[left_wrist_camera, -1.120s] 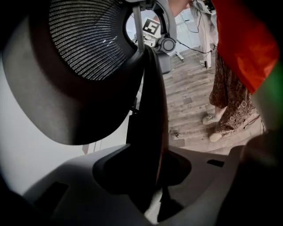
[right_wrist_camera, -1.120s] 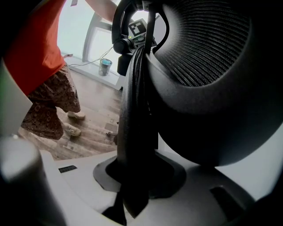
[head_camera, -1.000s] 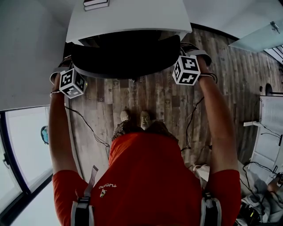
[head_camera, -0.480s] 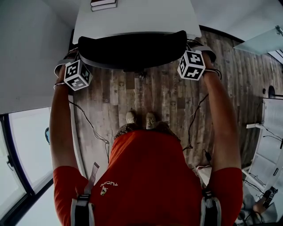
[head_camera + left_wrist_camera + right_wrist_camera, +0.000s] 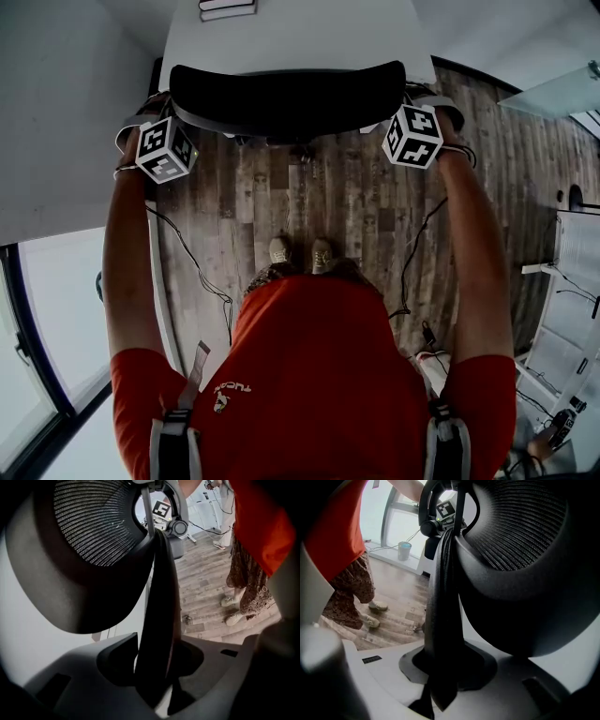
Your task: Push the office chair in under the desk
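The office chair's black backrest (image 5: 286, 98) stands against the front edge of the white desk (image 5: 291, 37), with the seat hidden beneath the desk. My left gripper (image 5: 157, 111) is at the backrest's left end. In the left gripper view the backrest's dark side edge (image 5: 161, 597) runs between the jaws of this gripper (image 5: 157, 667), which are opening while the pads still touch it. My right gripper (image 5: 412, 98) is at the right end, and this gripper (image 5: 443, 667) is shut on that side edge (image 5: 443, 597). The mesh (image 5: 515, 527) curves away behind it.
Books (image 5: 228, 7) lie at the desk's far edge. Cables (image 5: 192, 272) trail over the wooden floor by the person's feet (image 5: 300, 253). A grey wall and glass panel (image 5: 56, 309) close the left side; white furniture (image 5: 572, 272) stands at the right.
The backrest and both grippers have moved forward toward the desk, and the backrest now lies against its front edge. The person's feet stepped forward too.
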Tool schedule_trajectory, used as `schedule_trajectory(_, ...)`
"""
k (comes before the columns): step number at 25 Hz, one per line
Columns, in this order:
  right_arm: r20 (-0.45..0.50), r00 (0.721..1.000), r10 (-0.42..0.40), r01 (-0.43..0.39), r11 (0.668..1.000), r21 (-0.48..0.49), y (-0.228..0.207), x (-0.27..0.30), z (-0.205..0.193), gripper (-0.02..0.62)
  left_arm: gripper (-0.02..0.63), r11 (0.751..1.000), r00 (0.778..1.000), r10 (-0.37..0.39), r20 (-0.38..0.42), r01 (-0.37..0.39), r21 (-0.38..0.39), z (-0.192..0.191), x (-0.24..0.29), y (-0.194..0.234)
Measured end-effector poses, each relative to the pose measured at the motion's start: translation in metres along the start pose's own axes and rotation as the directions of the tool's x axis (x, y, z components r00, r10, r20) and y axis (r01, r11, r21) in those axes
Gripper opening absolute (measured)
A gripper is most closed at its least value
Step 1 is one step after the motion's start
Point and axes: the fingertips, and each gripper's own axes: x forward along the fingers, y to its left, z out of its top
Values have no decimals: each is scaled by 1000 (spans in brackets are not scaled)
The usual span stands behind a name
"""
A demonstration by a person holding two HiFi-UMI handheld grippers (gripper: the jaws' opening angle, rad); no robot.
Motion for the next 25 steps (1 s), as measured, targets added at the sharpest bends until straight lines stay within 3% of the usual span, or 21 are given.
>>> schedule_trajectory(13, 0, 1000, -16, 16, 1000, 2, 1, 4, 13, 111, 174, 1000, 1000, 12, -16, -12, -15, -16, 0, -1)
schedule_trajectory(18, -2, 998, -60, 60, 998, 23, 0, 5, 16, 150, 201, 998, 997, 63, -42, -63, -18, -18, -2, 1)
schedule_trajectory(21, -19, 997, -70, 70, 997, 25, 2, 0, 13, 200, 267, 997, 995, 74, -61, -74, -7, -20, -8, 2)
schedule_trajectory(25, -30, 994, -101, 102, 994, 43, -1, -14, 3, 245, 291, 994, 992, 105, -64, -106, -8, -25, -20, 11)
